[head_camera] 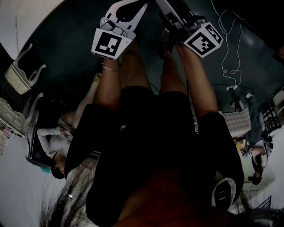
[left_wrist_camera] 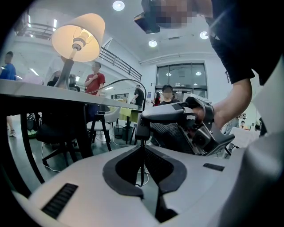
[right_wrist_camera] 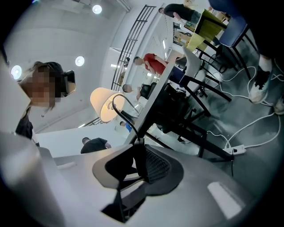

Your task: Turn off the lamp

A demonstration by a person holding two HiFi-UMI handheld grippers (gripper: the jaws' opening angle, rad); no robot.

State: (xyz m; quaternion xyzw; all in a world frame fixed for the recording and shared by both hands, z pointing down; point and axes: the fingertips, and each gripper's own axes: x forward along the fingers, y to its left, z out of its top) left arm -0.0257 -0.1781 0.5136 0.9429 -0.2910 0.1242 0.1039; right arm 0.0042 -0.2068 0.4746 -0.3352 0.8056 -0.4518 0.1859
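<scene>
Lamp (left_wrist_camera: 78, 37) is glowing on the desk (left_wrist_camera: 44, 91); we are pinching its switch (left_wrist_camera: 142, 127) with right fingers (left_wrist_camera: 165, 113), cord (left_wrist_camera: 142, 168) with left fingers (left_wrist_camera: 80, 177).

Dim head view, bright but warped gripper views.
The head view is underexposed, almost black. Up and left of the left gripper (left_wrist_camera: 142, 148), the lit lamp shade (left_wrist_camera: 79, 37) glows warm. Ceiling spots (left_wrist_camera: 118, 5) glare, edges bend and darken, and the near jaws look soft.

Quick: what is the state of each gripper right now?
Left gripper: closed on the lamp cord.
Right gripper: closed on the cord's inline switch.
</scene>
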